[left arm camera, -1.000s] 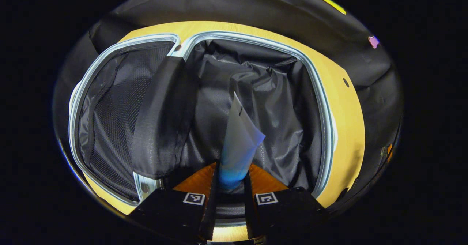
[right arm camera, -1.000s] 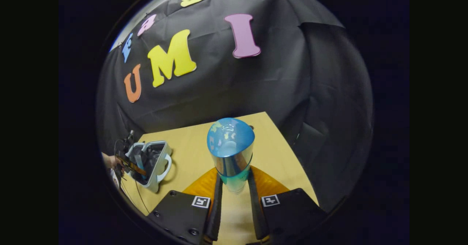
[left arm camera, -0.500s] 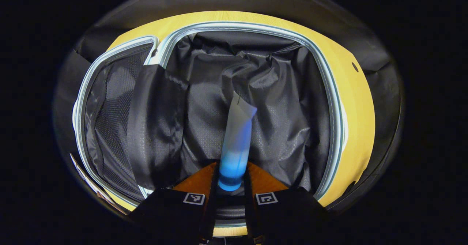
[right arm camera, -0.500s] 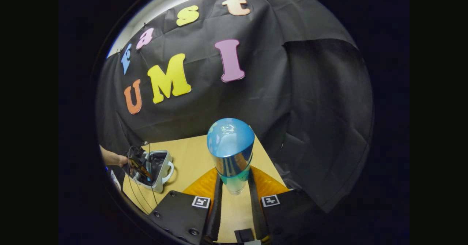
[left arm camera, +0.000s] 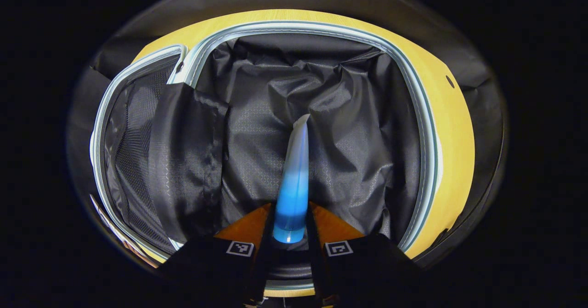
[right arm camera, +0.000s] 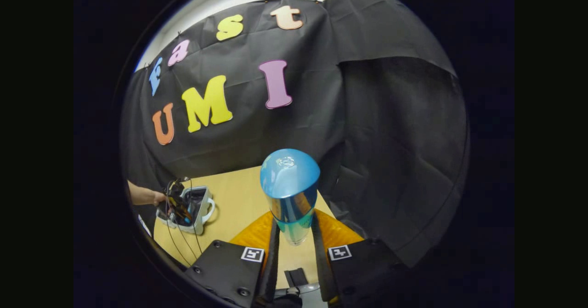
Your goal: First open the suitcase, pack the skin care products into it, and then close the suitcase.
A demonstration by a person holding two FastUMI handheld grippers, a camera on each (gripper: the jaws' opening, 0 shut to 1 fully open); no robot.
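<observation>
The open suitcase (left arm camera: 427, 128), pale-rimmed with a black lining, lies below me in the left gripper view. My left gripper (left arm camera: 288, 234) is shut on a blue-and-white tube (left arm camera: 294, 179), which hangs edge-on over the right compartment. In the right gripper view my right gripper (right arm camera: 296, 239) is shut on a shiny blue bottle (right arm camera: 290, 186), held high above the table. Far off at the lower left of that view sits the suitcase (right arm camera: 201, 207), with the other gripper (right arm camera: 177, 202) and a hand (right arm camera: 144, 195) over it.
The suitcase rests on a yellow wooden table (right arm camera: 239, 197) whose far and right edges meet the black cloth wall. A mesh-lined lid half (left arm camera: 133, 147) and a black divider flap (left arm camera: 188, 161) lie left of the tube.
The tube has turned in my left gripper from showing its flat face to edge-on, and the suitcase has drawn nearer. My right gripper has lifted with the bottle; the table looks smaller.
</observation>
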